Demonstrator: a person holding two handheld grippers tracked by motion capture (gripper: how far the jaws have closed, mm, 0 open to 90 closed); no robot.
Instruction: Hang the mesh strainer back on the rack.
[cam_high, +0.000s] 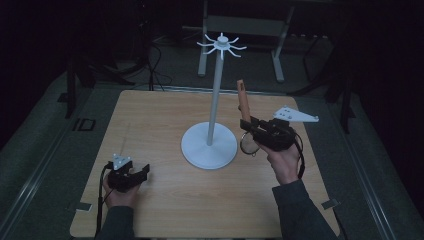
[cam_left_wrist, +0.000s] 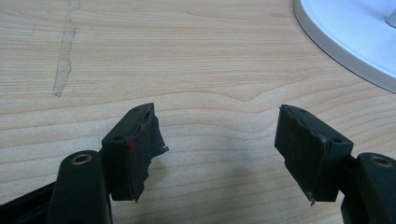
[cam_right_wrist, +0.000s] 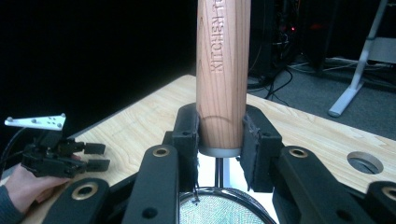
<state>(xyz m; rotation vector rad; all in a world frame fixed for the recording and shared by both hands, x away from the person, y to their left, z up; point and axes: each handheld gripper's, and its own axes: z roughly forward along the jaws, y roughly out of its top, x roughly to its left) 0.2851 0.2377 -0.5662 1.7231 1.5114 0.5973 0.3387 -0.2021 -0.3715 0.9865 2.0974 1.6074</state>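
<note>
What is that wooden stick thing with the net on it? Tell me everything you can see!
It is a small strainer with a round, light wooden handle that has "KITCHEN" carved into it. A metal collar and thin wires join the handle to a metal-rimmed mesh bowl below. The right gripper clamps the handle's lower end, holding it upright above the table, beside the white stand.

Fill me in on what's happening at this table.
A person works at a wooden table with a gripper in each hand. The right gripper is shut on the wooden handle of a small mesh strainer, holding the handle upright beside a white hook stand. Nothing hangs on the stand's hooks yet. The left gripper rests low near the table's front left, its jaws open with nothing between them.
</note>
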